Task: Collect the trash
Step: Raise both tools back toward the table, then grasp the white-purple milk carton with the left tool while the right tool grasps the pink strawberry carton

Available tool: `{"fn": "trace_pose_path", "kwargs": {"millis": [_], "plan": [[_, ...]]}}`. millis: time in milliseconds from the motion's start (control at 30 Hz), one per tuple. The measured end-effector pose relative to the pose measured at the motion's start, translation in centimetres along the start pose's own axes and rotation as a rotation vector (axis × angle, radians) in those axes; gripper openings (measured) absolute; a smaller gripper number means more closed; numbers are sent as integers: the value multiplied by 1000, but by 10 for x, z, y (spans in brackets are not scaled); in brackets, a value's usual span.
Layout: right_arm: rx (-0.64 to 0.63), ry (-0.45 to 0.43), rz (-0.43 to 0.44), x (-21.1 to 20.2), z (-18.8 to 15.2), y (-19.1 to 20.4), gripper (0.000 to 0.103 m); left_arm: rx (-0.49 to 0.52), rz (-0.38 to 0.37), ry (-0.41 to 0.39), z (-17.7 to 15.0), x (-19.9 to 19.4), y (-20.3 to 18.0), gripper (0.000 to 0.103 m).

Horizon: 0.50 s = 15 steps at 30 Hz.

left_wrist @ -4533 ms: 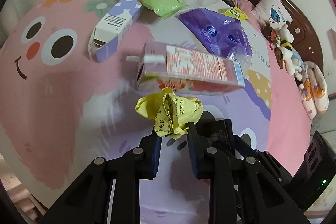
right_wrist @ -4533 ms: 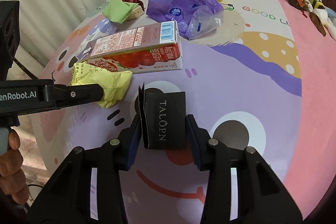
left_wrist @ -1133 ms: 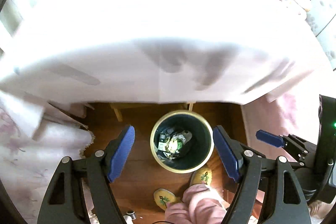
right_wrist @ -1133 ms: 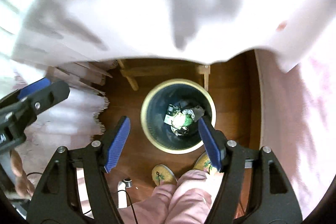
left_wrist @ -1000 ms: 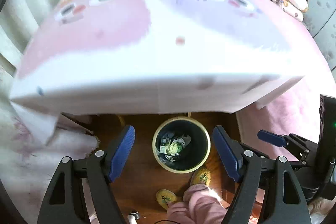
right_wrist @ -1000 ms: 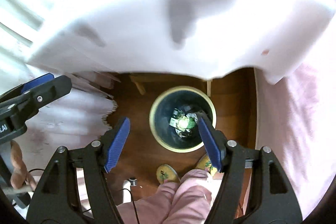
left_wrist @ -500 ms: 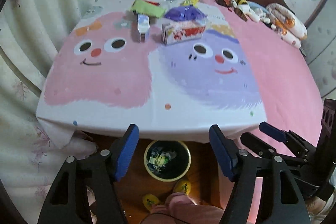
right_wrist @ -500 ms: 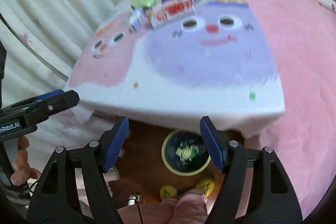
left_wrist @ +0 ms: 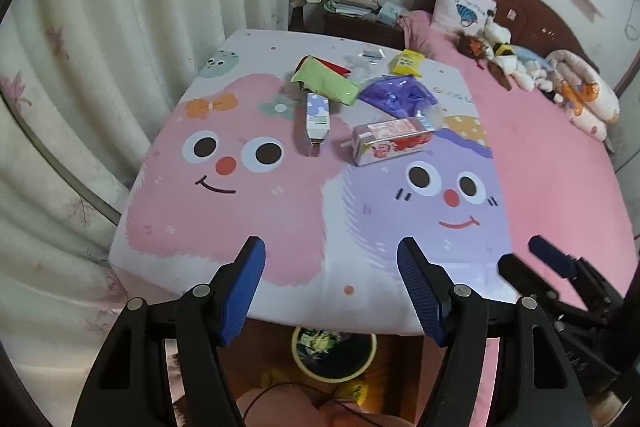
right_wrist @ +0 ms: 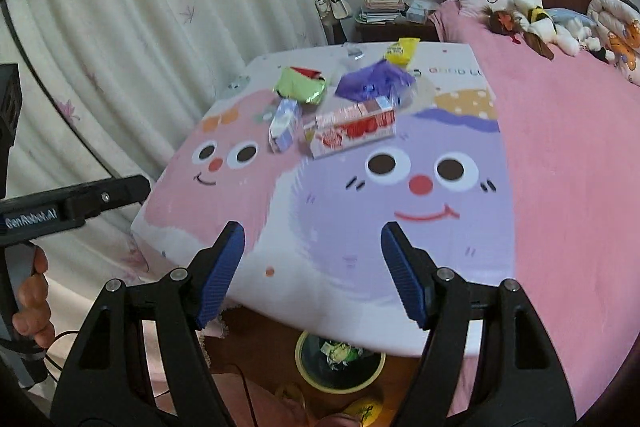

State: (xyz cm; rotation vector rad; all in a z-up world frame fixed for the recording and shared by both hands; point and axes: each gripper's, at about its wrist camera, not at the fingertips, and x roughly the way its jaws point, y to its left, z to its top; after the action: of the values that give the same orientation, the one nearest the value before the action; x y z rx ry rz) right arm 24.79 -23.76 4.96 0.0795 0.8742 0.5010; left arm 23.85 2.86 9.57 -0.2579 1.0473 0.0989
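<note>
Both the left gripper (left_wrist: 331, 285) and the right gripper (right_wrist: 312, 269) stand with jaws wide apart and nothing between them, over the near edge of the table (left_wrist: 372, 311), apparently freed for the next pick. Beyond them the remaining trash clusters at the far end: a strawberry carton (left_wrist: 390, 141), a blue-and-white box (left_wrist: 317, 113), a green wrapper (left_wrist: 326, 83), a purple bag (left_wrist: 396, 95) and a yellow packet (left_wrist: 407, 62). The bin (left_wrist: 334, 353) sits on the floor under the near edge, within easy reach for drops, with rubbish already inside.

The near half of the tabletop (left_wrist: 248, 227) is lying bare and passable. Farther back, a pink carton (left_wrist: 390, 141), a purple box (left_wrist: 317, 113), a green wrapper (left_wrist: 326, 85) and a purple bag (left_wrist: 396, 93) are crowding the way. Curtains (left_wrist: 100, 47) are hanging close along one side.
</note>
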Motion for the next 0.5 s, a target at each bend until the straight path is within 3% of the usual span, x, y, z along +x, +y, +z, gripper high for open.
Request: {"fn": "trace_pose_path", "kwargs": {"millis": [133,367,500], "plan": [[14,-6,-10,19,24,-1,68,17,-1,2,30,17,7,70],[53,26,-81,76,67,1,68,89,-43,48,96,89,19,70],[144,59,-118,121,95,-2,68,140,-57,79,141,134,32,70]]}}
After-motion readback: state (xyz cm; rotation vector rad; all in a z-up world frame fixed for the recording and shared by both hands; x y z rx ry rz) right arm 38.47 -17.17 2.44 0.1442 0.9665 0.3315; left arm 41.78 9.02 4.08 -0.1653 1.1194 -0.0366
